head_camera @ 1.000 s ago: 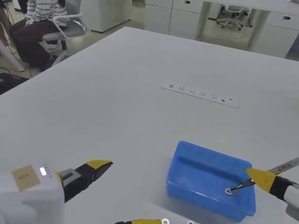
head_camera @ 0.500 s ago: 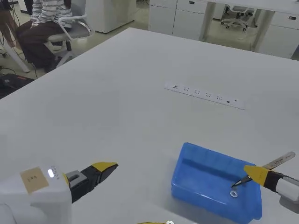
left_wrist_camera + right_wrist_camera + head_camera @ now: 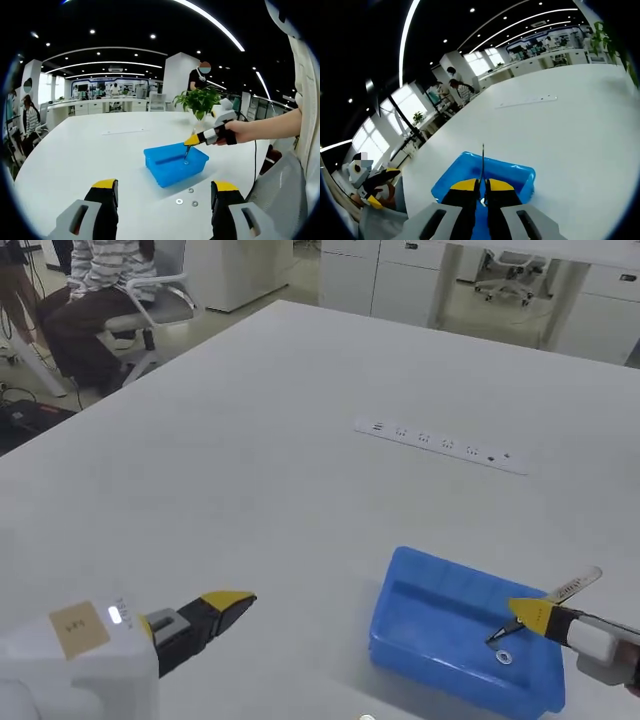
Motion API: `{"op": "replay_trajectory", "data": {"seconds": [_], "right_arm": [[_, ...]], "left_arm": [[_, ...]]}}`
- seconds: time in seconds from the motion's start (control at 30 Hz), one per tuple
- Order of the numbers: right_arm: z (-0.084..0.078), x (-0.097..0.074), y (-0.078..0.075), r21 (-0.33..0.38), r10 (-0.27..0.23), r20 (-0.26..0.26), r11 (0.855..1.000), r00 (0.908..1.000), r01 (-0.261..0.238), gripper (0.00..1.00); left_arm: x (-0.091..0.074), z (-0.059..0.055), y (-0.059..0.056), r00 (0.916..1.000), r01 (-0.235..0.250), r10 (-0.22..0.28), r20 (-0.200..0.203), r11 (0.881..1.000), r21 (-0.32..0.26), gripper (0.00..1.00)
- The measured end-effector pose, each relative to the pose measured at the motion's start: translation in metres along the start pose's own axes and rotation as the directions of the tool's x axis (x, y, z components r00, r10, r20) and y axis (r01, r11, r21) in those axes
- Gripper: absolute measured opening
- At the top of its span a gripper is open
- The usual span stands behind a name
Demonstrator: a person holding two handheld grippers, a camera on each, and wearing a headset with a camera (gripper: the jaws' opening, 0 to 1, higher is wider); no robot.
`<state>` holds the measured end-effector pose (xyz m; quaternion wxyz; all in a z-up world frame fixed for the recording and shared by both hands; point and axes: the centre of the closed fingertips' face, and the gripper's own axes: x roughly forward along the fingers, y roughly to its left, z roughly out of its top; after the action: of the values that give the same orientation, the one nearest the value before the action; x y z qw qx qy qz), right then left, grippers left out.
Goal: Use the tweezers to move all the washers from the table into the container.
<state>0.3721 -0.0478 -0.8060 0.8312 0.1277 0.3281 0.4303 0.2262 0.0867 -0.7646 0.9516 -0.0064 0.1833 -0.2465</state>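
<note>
Dropping free of the tips since a second ago, one washer [image 3: 504, 657] is now lying inside the blue container [image 3: 430, 585], just beneath the tweezers [image 3: 503, 631], which the right gripper [image 3: 527, 614] is clamping tightly. Three more washers [image 3: 179, 202] are waiting on the table [image 3: 250, 490], just ahead of the left gripper [image 3: 165, 186], whose jaws are standing apart and empty, so most of the job is seemingly remaining.

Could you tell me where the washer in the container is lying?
In the head view, the washer lies near the blue container's right end, close by the tips of the tweezers held by the right gripper.
</note>
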Motion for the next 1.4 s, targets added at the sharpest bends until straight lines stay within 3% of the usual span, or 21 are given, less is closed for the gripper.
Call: {"op": "replay_trajectory", "data": {"seconds": [0.27, 0.63, 0.93, 1.0, 1.1, 1.17, 1.2, 1.4], "right_arm": [[-0.009, 0.013, -0.002, -0.072, -0.017, -0.045, 0.997, 0.9988, 0.014, 0.03], [-0.018, 0.018, -0.002, -0.210, -0.039, -0.084, 0.978, 0.9957, 0.021, 0.03], [-0.019, 0.021, 0.004, -0.343, -0.045, -0.102, 0.939, 0.9938, 0.007, 0.03], [-0.020, 0.022, 0.006, -0.385, -0.047, -0.109, 0.923, 0.9929, 0.001, 0.04], [-0.021, 0.023, 0.009, -0.468, -0.051, -0.122, 0.884, 0.9912, -0.012, 0.04], [-0.023, 0.024, 0.012, -0.485, -0.046, -0.128, 0.874, 0.9908, -0.022, 0.04], [-0.023, 0.024, 0.013, -0.509, -0.047, -0.129, 0.860, 0.9905, -0.025, 0.04], [-0.019, 0.022, 0.013, -0.527, -0.041, -0.106, 0.850, 0.9935, -0.021, 0.04]], "left_arm": [[0.000, 0.000, 0.001, 1.0000, -0.003, 0.003, -0.001, 1.000, -0.001, 0.77], [0.000, 0.000, 0.001, 1.0000, -0.003, 0.003, 0.000, 1.000, -0.001, 0.76], [0.000, 0.000, 0.000, 1.0000, -0.001, 0.001, -0.001, 1.000, 0.001, 0.76], [0.000, 0.000, 0.001, 1.0000, -0.001, 0.001, -0.002, 1.000, 0.001, 0.76], [0.000, 0.000, 0.001, 1.0000, -0.002, 0.002, -0.001, 1.000, 0.002, 0.76], [0.000, 0.000, 0.001, 1.0000, -0.001, 0.001, -0.002, 1.000, 0.001, 0.76], [0.000, 0.000, 0.001, 1.0000, -0.002, 0.002, -0.002, 1.000, 0.002, 0.76], [0.000, 0.000, 0.000, 1.0000, 0.000, 0.000, -0.003, 1.000, 0.002, 0.76]]}}
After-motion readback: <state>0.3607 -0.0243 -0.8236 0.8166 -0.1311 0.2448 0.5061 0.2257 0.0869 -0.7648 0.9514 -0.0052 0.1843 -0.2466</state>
